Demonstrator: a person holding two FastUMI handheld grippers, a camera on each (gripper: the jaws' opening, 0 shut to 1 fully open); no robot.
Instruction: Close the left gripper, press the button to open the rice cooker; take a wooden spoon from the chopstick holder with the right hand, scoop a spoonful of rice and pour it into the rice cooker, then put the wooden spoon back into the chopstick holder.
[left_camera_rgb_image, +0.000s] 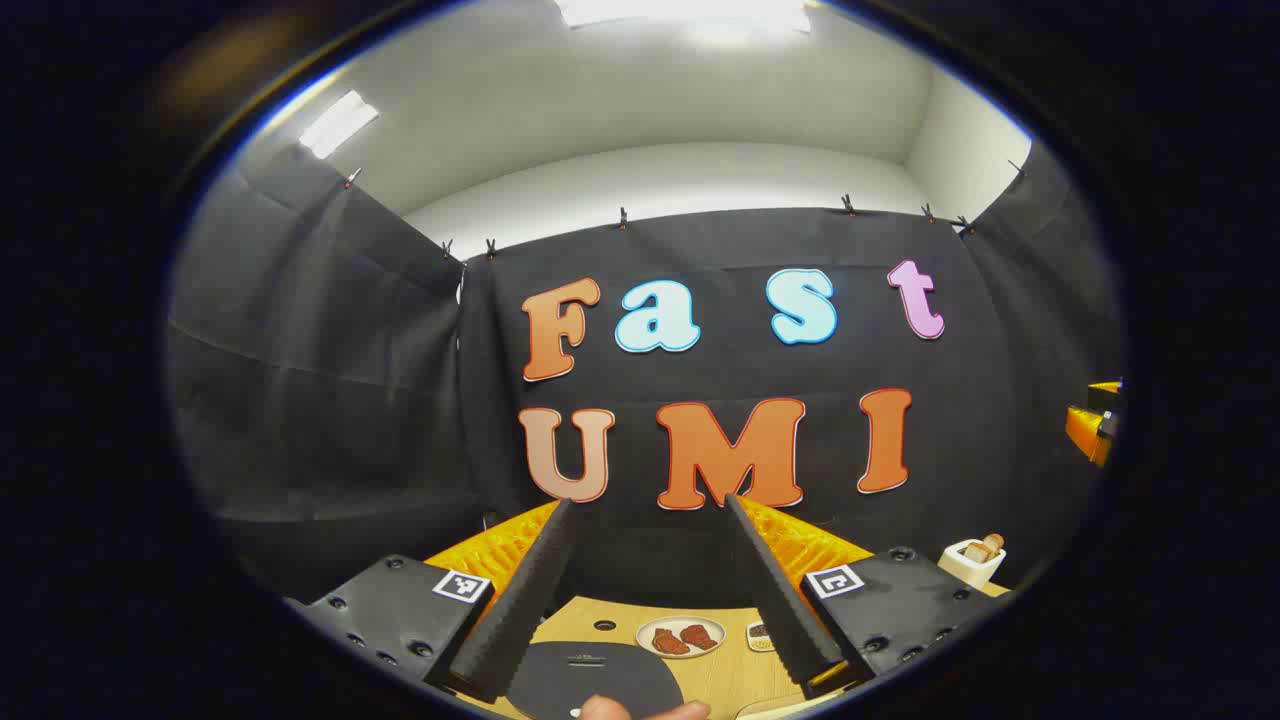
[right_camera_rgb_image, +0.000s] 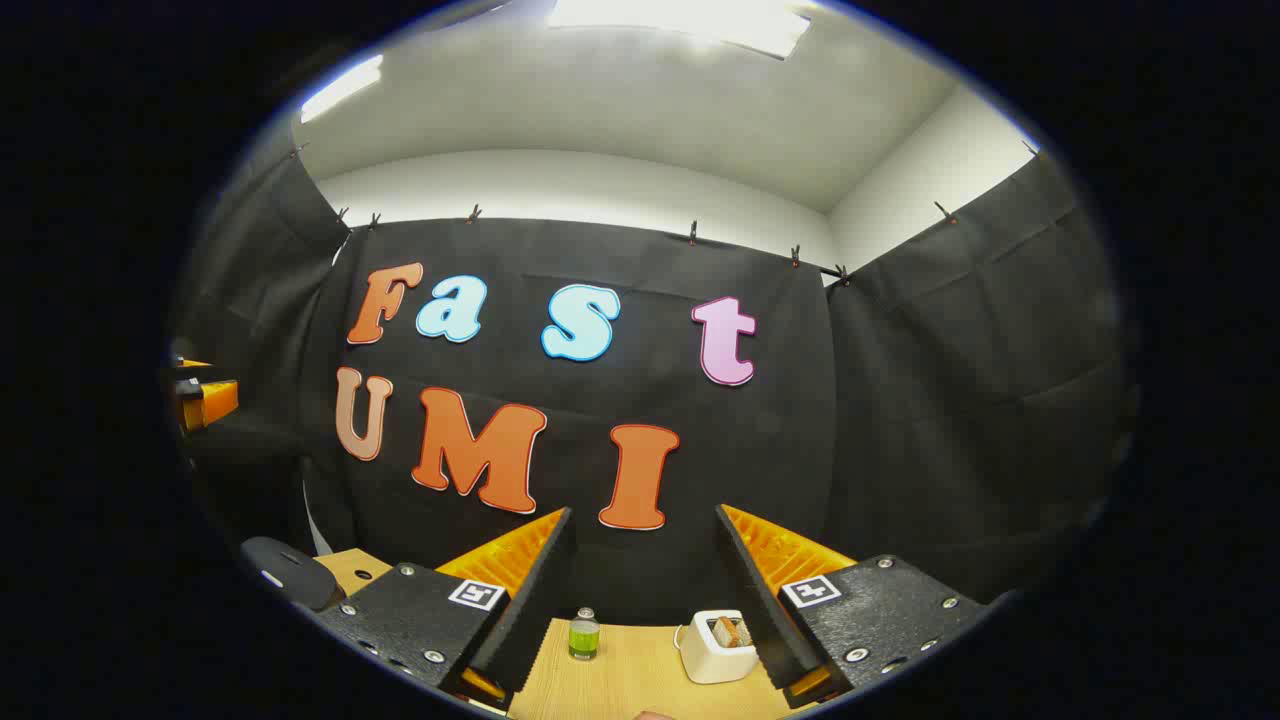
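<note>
Plainly both wide open, empty: left hand-held gripper (left_camera_rgb_image: 650, 590), right hand-held gripper (right_camera_rgb_image: 645, 595).

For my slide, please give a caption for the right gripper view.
Open right tongs above wooden table, green bottle and white toaster ahead.

I work in a staged recording booth, not a real kitchen. Black cloth (right_camera_rgb_image: 950, 400) hangs on three sides, pinned along its top edge by small clips (left_camera_rgb_image: 622, 216), with creases showing. Above the cloth I see a plain white wall (left_camera_rgb_image: 660, 180) and a white ceiling with flat light panels (right_camera_rgb_image: 680, 20). Below, a light wooden table (right_camera_rgb_image: 630, 670) carries household props: a white toaster (right_camera_rgb_image: 715, 645) with bread in it, a small bottle of green liquid (right_camera_rgb_image: 584, 634), a plate with two reddish pieces of food (left_camera_rgb_image: 682, 636), a dark rice cooker lid (left_camera_rgb_image: 595, 680). Square printed markers (right_camera_rgb_image: 810, 591) sit on my tool.
</note>
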